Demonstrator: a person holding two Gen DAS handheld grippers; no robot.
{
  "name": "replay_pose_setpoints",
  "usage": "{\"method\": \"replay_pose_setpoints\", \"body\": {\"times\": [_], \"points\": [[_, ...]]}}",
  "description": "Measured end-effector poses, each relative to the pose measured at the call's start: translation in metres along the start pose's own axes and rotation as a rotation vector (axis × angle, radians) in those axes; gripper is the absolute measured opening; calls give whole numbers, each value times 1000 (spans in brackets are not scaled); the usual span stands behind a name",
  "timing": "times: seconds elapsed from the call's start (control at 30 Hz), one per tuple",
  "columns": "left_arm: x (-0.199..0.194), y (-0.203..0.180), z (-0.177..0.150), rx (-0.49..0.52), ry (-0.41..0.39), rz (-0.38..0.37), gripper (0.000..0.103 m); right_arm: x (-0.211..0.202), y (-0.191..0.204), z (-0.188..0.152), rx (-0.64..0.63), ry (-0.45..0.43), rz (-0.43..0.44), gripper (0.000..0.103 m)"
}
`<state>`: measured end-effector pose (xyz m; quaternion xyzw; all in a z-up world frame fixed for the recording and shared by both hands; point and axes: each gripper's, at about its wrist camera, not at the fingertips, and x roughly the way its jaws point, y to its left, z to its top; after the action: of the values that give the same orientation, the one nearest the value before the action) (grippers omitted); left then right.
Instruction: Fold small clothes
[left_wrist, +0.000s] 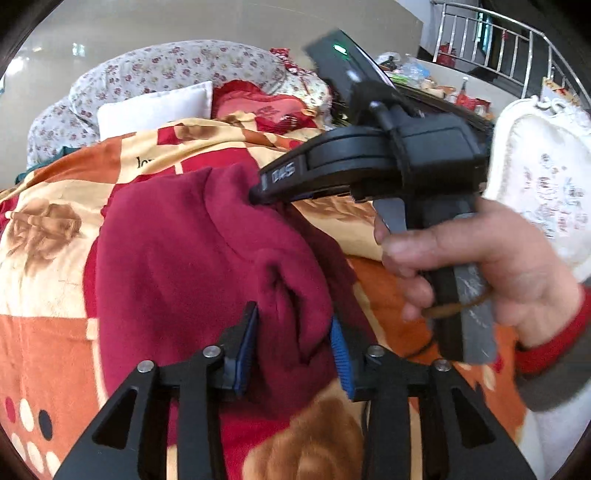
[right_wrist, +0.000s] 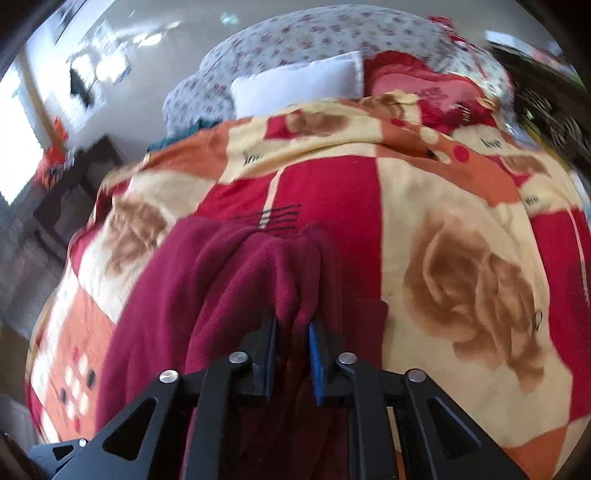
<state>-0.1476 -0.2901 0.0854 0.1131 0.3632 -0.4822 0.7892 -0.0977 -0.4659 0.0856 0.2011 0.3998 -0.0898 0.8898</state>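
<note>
A dark red fleece garment (left_wrist: 192, 258) lies bunched on a patterned blanket (left_wrist: 44, 258). My left gripper (left_wrist: 295, 350) is shut on a thick fold of the garment near its lower edge. My right gripper (left_wrist: 255, 195), seen in the left wrist view with the hand on its handle, pinches the garment's far edge. In the right wrist view my right gripper (right_wrist: 293, 343) is shut on a bunch of the same garment (right_wrist: 207, 280), which drapes to the left and below the fingers.
The blanket (right_wrist: 461, 221) covers a bed. A white pillow (left_wrist: 155, 107), a red heart cushion (left_wrist: 266, 107) and a floral quilt (left_wrist: 177, 62) lie at its far end. A white embroidered cushion (left_wrist: 543, 184) is at right, a metal railing (left_wrist: 498, 44) beyond.
</note>
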Motion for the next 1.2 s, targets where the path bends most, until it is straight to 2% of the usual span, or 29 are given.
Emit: {"method": "replay_pose_setpoints", "body": {"times": [0.07,0.1,0.13,0.17,0.23,0.3,0.37,0.53,0.57,0.63,0.67,0.77,0.8,0.9,1.0,1.1,1.2], "points": [[-21,9,-4,-6,-5,-28,48,-21,-1,-8,29,-32,36,23],[-33,12,-8,6,-21,-25,53,-36,-1,-16,48,-45,89,25],[-46,16,-12,27,-43,3,62,-46,-1,-22,66,-53,128,39],[-56,21,-15,43,-64,39,65,-53,0,-27,81,-58,155,62],[-68,33,-22,60,-100,117,66,-65,4,-43,110,-70,201,77],[-69,43,-27,56,-98,162,66,-64,11,-55,118,-42,235,77],[-60,54,-31,23,-73,174,66,-56,18,-65,134,-6,255,77],[-42,60,-42,-20,-33,170,66,-22,29,-77,164,64,271,76],[-38,61,-43,-20,-25,169,66,-18,31,-78,152,60,258,63],[-34,58,-47,-22,-9,165,66,-15,40,-79,73,45,170,26],[-35,56,-48,-18,-4,162,66,-18,42,-78,53,33,158,25],[-47,51,-45,12,-22,157,66,-45,46,-73,-8,-47,133,24],[-51,50,-44,20,-34,156,70,-53,44,-71,-19,-61,122,24],[-59,48,-41,23,-70,181,76,-51,40,-76,-47,-29,61,24],[-43,52,-43,5,-24,203,76,-30,36,-93,-70,17,-23,25],[-38,59,-46,-29,3,191,76,-39,28,-94,-37,-4,-13,32],[-45,60,-41,-18,-25,225,76,-69,28,-92,-18,-61,-14,37]]}}
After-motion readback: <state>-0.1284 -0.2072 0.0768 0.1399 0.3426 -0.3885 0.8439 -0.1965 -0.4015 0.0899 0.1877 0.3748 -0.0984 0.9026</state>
